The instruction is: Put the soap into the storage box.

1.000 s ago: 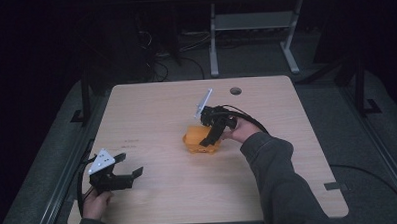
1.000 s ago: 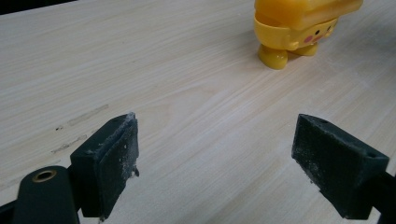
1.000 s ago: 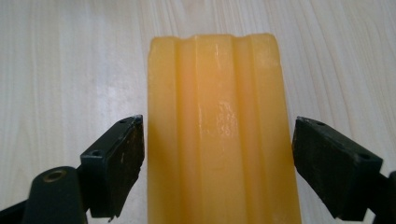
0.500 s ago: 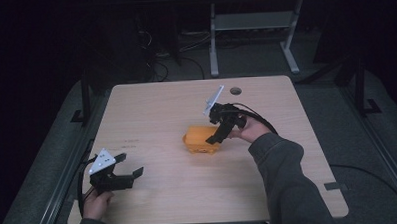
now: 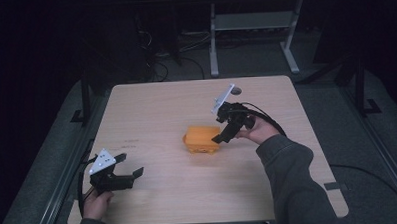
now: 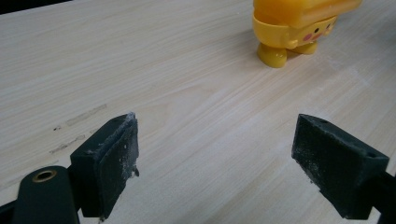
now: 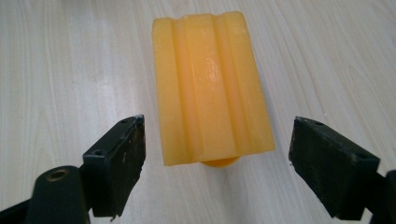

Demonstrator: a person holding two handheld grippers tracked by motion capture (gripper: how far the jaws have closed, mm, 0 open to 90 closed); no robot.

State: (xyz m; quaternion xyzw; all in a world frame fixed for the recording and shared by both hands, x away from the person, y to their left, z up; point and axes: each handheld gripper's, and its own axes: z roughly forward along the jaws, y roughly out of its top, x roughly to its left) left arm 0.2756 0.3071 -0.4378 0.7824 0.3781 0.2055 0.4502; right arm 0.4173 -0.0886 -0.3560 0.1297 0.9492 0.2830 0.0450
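wooden table (image 5: 161, 108) | grey metal frame (image 5: 253, 25) behind | cables (image 5: 179, 47) on floor

Black two-fingered grippers (image 5: 220, 137) with grey three-cornered plates, black cables; grey sleeve (image 5: 294, 181).

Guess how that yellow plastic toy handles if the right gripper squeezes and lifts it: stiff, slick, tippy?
The yellow toy looks like rigid moulded plastic, so probably stiff and light. Its glossy ridged top may be slippery against the fingers. It stands on small round feet, seen in the left gripper view, so a sideways push might tip it.
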